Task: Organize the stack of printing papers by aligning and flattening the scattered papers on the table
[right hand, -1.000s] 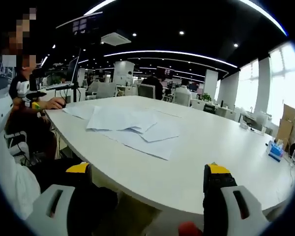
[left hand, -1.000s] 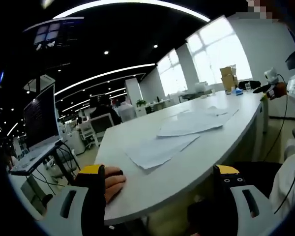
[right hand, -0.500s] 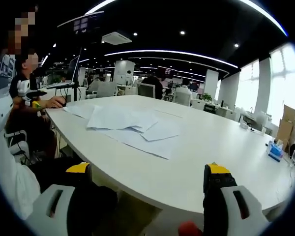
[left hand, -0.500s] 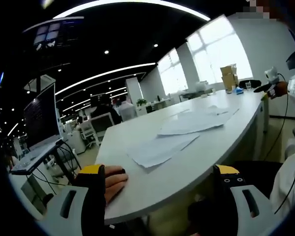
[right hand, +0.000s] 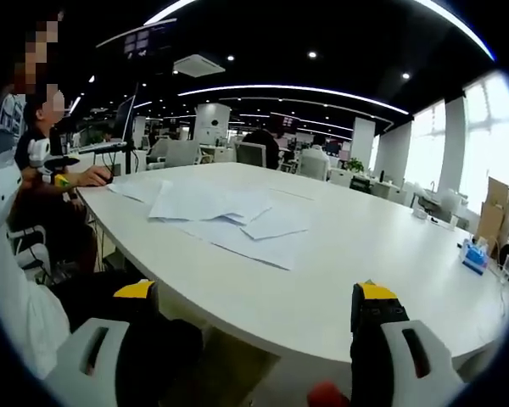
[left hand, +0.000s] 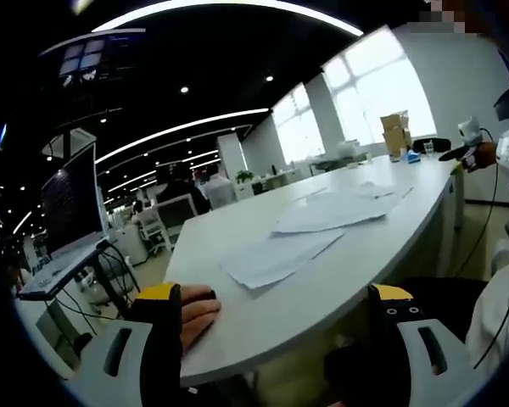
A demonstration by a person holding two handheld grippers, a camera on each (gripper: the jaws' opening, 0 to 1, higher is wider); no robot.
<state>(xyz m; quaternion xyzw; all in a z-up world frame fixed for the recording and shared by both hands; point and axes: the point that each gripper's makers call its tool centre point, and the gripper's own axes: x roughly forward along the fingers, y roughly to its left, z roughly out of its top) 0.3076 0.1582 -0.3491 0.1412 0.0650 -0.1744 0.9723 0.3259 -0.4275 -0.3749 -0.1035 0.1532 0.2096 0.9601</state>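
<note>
Papers (right hand: 229, 222) lay scattered, overlapping, mid-table (right hand: 382, 254), well apart from both grippers. Likely thin, limp, slippery; best squared from outer edges. Left gripper (left hand: 276, 335) and right gripper (right hand: 254, 326) jaws apart, empty.

Scattered papers (left hand: 301, 237) lie on the white table (left hand: 263, 305) beyond the gaping left tool (left hand: 276, 326).

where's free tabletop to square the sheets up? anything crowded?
Free: the wide white table stretch right of the scattered papers, out to the small blue box near the far edge, plus the bare near-edge strip. Crowded: the papers themselves, overlapping, and the far left end where a person's hand rests.
</note>
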